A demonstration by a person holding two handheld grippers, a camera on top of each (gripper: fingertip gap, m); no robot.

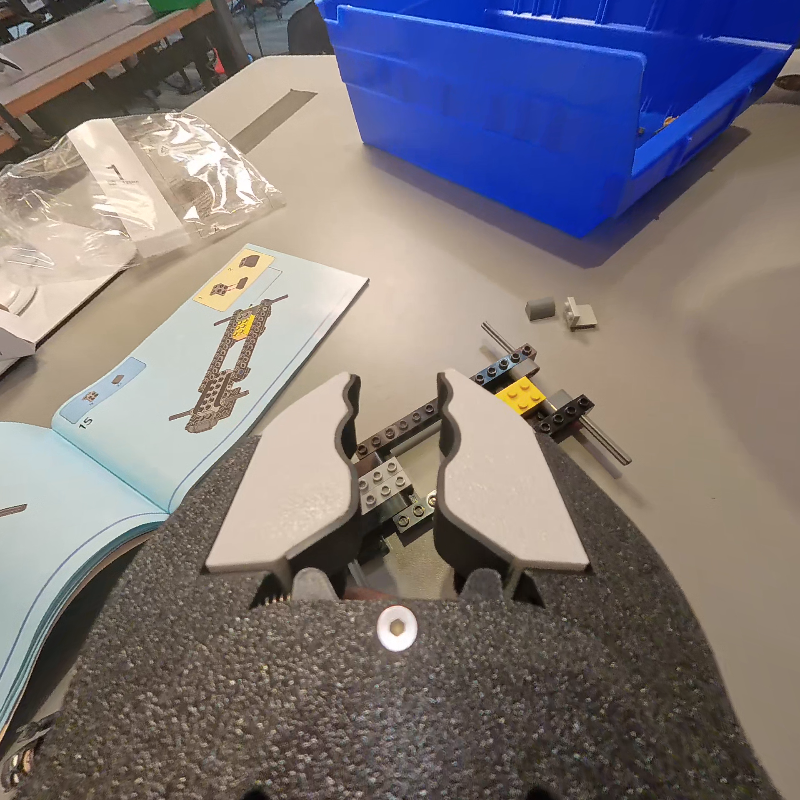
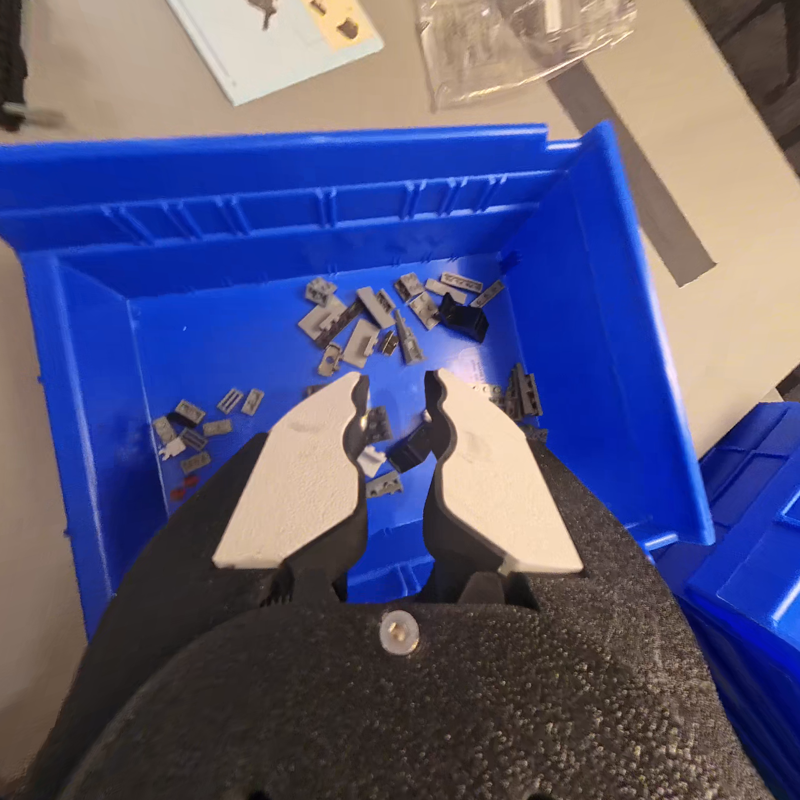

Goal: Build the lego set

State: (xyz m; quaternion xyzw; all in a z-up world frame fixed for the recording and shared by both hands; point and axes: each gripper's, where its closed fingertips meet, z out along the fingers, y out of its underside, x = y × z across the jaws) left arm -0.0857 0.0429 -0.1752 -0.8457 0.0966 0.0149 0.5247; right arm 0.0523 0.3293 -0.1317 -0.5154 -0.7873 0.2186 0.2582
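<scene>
Grey table [image 1: 433, 225] bears blue bin [image 1: 498, 130], booklet [image 1: 216, 346], plastic bag [image 1: 130, 182].

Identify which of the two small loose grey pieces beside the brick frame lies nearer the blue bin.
The light grey bracket-shaped piece; the darker sloped block lies left of it, farther from the blue bin.

Left view looks low across the table [image 1: 433, 242]; right view looks steeply into the shared blue bin [image 2: 303, 173].

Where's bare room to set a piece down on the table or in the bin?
Table: bare between the booklet, blue bin and brick frame. Bin floor: bare left-rear; crowded mid-rear and under the right gripper.
</scene>
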